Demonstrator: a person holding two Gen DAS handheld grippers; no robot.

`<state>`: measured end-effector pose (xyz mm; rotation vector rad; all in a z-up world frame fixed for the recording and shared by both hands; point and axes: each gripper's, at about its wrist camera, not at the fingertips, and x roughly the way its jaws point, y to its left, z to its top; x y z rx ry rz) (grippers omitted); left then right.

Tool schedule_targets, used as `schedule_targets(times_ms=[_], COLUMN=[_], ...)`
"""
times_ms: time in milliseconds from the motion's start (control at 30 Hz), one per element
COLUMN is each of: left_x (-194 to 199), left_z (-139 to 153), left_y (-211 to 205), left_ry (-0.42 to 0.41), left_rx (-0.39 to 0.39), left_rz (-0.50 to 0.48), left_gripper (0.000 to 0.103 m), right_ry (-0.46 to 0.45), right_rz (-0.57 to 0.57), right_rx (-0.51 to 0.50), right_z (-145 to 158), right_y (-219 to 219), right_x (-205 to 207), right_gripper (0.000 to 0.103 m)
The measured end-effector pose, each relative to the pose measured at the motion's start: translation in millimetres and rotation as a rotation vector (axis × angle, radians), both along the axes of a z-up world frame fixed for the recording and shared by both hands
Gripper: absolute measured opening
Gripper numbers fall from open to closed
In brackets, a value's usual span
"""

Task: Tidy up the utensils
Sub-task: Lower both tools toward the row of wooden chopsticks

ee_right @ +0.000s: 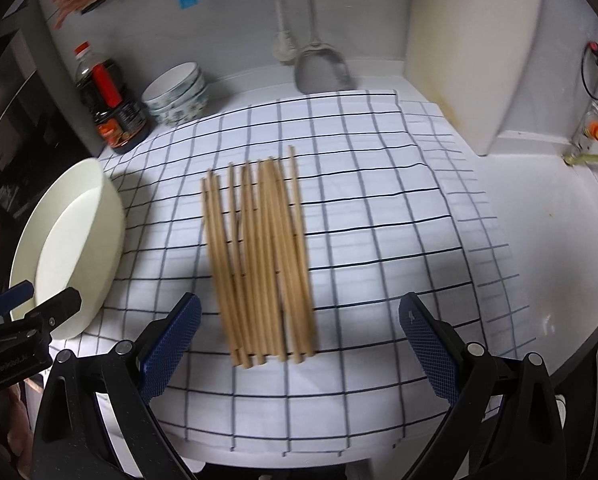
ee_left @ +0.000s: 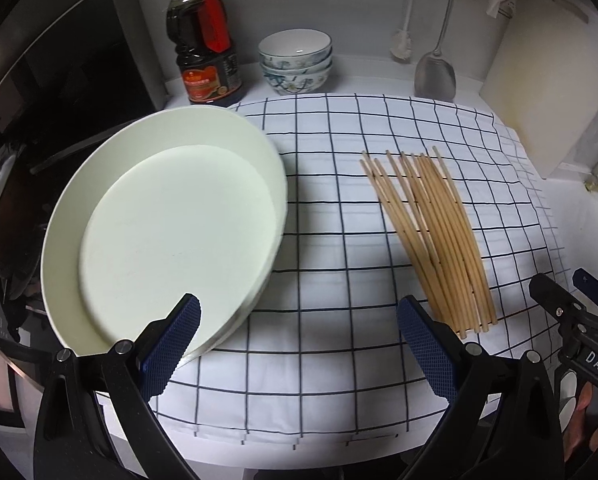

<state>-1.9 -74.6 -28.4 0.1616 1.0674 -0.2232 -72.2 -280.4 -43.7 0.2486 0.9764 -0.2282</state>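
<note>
Wooden chopsticks (ee_right: 259,264) lie fanned in a loose bundle on the checked cloth (ee_right: 379,208) that covers the counter (ee_right: 539,248), thick ends toward me and tips spreading toward the back wall. My right gripper (ee_right: 299,344) hangs just short of those near ends with its jaws spread wide and nothing between them; my left gripper (ee_left: 299,344) is likewise wide apart and empty, parked over bare cloth between the stacked white plates (ee_left: 167,232) and the bundle. I judge the step in hand to be gathering the chopsticks, so I would bring the right gripper in low over the thick ends, where the sticks sit closest together, and square the jaws across the bundle rather than along it, so the closing pads sweep the strays inward. The right view is blurred, so I cannot be sure how many sticks cross each other; a slow close would let them roll into line. The plates sit just beside the left gripper, so I would keep that one quiet.
</note>
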Motion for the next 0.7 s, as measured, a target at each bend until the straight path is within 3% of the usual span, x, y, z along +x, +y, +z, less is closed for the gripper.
schedule_targets(times_ms=[467, 700], left_x=[2.0, 10.7], left_z=[-32.6, -49.9], left_y=[-50.3, -65.8], left_ry=[0.005, -0.002], left_rx=[-0.025, -0.044], left_rz=[-0.054, -0.035], left_gripper=[0.097, 0.097], right_ry=[-0.030, -0.034], right_rz=[0.043, 0.069], right_rx=[-0.036, -0.035], right_z=[-30.9, -46.2], right_y=[-41.0, -51.5], right_x=[5.8, 25.1], right_gripper=[0.095, 0.095])
